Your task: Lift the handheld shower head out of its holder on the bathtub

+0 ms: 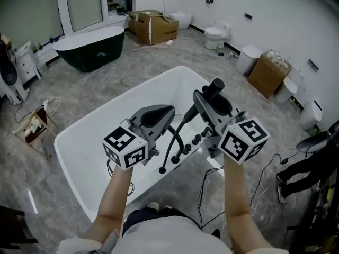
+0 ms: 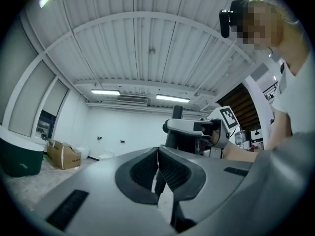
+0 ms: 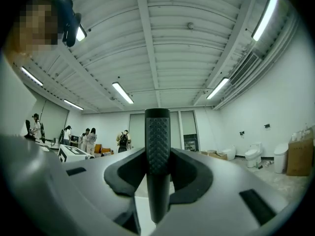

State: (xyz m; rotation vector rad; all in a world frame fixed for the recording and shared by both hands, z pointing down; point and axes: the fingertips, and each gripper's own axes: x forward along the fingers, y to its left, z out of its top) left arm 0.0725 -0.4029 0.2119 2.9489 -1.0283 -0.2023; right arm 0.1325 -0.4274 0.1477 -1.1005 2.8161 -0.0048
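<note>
The black shower head [image 1: 214, 85] is raised above the white bathtub [image 1: 79, 127], clear of the tub deck. My right gripper [image 1: 207, 100] is shut on its ribbed handle [image 3: 157, 151], which stands upright between the pads. Its black hose [image 1: 172, 141] curves down to the row of dark fittings [image 1: 194, 141] on the tub's near rim. My left gripper [image 1: 168, 112] hovers just left of the hose at the same height, shut, with its pads [image 2: 170, 168] meeting at the tips and nothing held. In the left gripper view the right gripper [image 2: 189, 128] and the shower head [image 2: 176, 113] show straight ahead.
A dark green tub [image 1: 93, 47] stands at the back left, with cardboard boxes [image 1: 153, 26] and toilets [image 1: 216, 35] along the far wall. Cables [image 1: 265, 169] trail on the floor at the right. Several people [image 3: 88, 137] stand far off in the right gripper view.
</note>
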